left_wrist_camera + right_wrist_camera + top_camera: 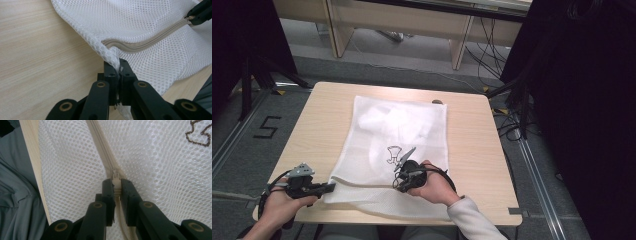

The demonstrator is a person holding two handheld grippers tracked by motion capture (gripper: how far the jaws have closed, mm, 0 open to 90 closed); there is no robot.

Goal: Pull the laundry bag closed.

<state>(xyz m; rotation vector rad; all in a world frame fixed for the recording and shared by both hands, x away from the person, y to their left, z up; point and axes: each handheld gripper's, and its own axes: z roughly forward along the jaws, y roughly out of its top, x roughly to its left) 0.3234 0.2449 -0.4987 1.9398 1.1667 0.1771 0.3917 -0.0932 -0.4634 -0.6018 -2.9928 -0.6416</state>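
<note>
White mesh bag [140, 22] corner pinched between left fingers [110, 75].

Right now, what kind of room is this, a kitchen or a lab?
Probably a lab or test room, not a kitchen. A plain wooden table stands alone on grey carpet, loose cables trail across the floor, and a big number 5 is marked on the floor beside it.

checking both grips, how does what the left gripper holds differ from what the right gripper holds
The left gripper pinches a bunched corner of the mesh bag; the right gripper pinches the zipper pull. The left works at the bag's edge over bare table; the right sits farther along the zipper, on top of the mesh. Both are shut on the same white bag.
</note>
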